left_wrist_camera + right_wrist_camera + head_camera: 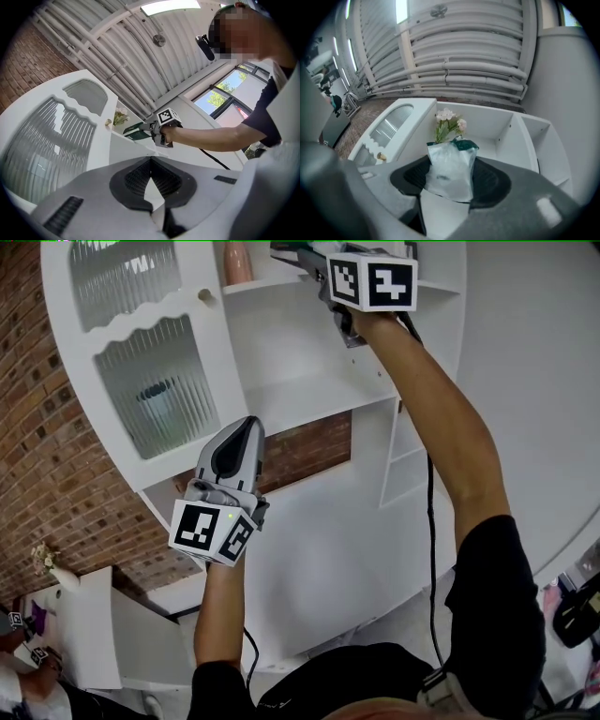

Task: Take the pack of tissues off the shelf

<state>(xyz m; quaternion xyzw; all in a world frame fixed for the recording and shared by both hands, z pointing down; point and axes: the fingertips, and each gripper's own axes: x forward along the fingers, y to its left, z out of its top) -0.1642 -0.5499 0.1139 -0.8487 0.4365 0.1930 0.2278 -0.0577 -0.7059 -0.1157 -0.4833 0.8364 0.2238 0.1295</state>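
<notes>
The pack of tissues [450, 171], pale plastic with a dark green top, stands between the pads of my right gripper [450, 185], which is shut on it. In the head view my right gripper [305, 257] reaches up to the top shelf [272, 282], where the green pack [292, 249] is cut off by the frame's edge. From the left gripper view the pack [135, 133] shows at the shelf's front edge. My left gripper [246, 427] hangs lower, in front of the white shelf unit [309, 381], shut with nothing in it [151, 161].
A vase [237, 263] of pale flowers [449, 123] stands on the same shelf behind the pack. To the left is a ribbed glass cabinet door [150, 390] with a knob [205, 297]. A brick wall [47, 474] lies further left. A cable [429, 521] trails from the right gripper.
</notes>
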